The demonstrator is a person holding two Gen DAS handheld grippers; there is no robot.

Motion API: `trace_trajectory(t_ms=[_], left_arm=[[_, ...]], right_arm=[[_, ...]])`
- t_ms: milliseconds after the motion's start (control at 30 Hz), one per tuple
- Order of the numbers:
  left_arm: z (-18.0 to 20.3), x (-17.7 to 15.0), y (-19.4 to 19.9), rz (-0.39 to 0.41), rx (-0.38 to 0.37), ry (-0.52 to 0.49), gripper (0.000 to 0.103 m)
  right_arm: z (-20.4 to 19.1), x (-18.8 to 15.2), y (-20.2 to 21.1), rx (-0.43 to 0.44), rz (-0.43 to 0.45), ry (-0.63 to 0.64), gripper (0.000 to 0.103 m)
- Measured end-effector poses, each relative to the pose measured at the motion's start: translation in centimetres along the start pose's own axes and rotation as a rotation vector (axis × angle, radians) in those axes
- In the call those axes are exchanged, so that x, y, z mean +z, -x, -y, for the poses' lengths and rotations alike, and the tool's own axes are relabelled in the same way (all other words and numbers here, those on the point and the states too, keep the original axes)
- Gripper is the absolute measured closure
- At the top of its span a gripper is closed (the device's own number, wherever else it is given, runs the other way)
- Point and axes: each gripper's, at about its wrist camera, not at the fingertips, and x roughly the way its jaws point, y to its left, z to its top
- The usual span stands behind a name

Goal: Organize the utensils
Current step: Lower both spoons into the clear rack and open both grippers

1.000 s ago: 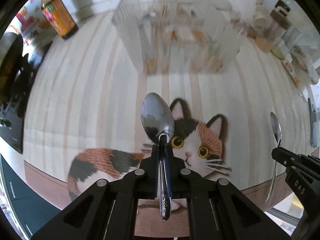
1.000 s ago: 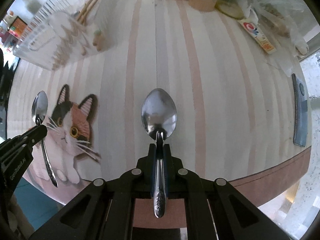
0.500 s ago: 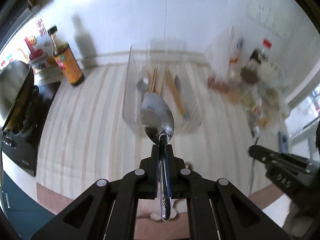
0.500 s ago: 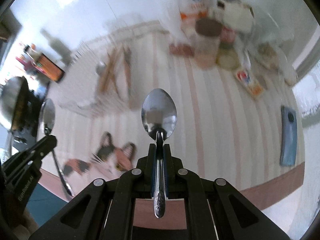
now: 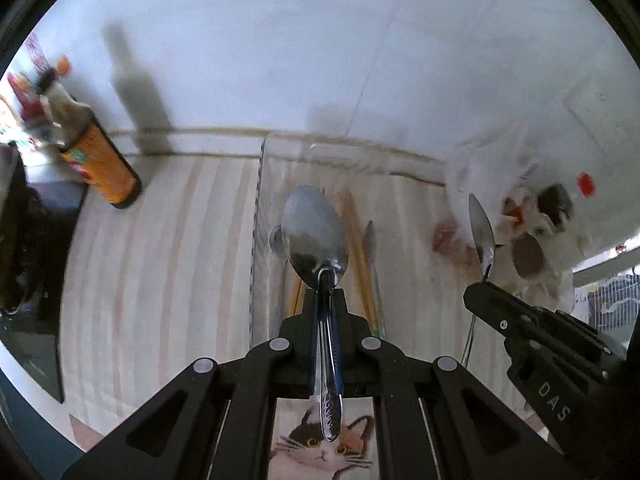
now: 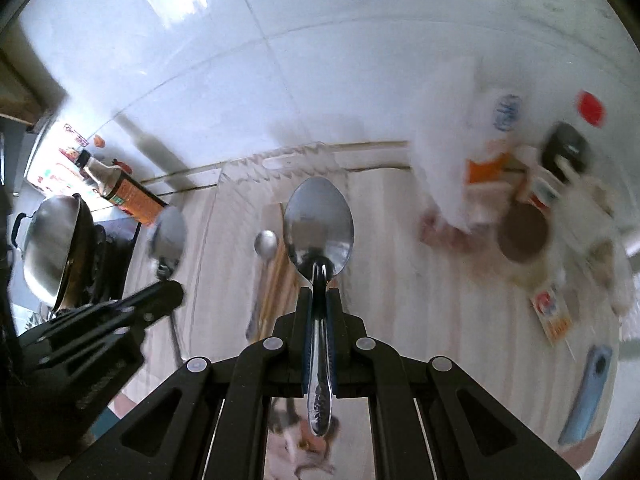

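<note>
Along the far edge of the striped cream surface (image 5: 160,280), by the white tiled wall (image 5: 280,60), things run left to right: a dark cooktop (image 6: 108,256) w/ a steel wok (image 6: 52,248) at the far left corner, then a dark sauce bottle with an orange label (image 5: 102,168), upright & blurred, casting its shadow on the wall. Next, a clear plastic utensil tray (image 5: 260,208), holding a small metal spoon (image 6: 265,245), wooden chopsticks (image 5: 356,248) & another metal utensil whose type can't be told. Beyond it, at the far right corner, a blurred cluster of white bags and jars (image 6: 520,200). A blue flat object (image 6: 588,392) lies near the right edge.

Left gripper (image 5: 327,300): jaws pressed together, pinching the handle of a shiny steel spoon (image 5: 314,236), bowl pointing fwd, held in the air over the tray. Right gripper (image 6: 319,300): jaws likewise clamped on a second shiny steel spoon (image 6: 319,228), also aloft, bowl fwd, above the tray's right part. Each gripper shows in the other's view, side by side, close but apart. A cat-print patch (image 5: 324,448) of the surface shows under the left gripper, near the front edge.
</note>
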Motion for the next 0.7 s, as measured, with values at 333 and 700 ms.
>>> trace_trajectory(t_ms=[333, 700], left_arm=[[-2.3, 1.3, -3.8, -0.087, 0.051, 0.031, 0.093], [-3.2, -2.2, -0.6, 0.123, 0.266, 0.016, 0.022]], right_arm=[[-0.3, 2.3, -7.9, 0.023, -0.158, 0.03, 0.094], [1.1, -0.1, -4.8, -0.099, -0.067, 0.046, 0.061]])
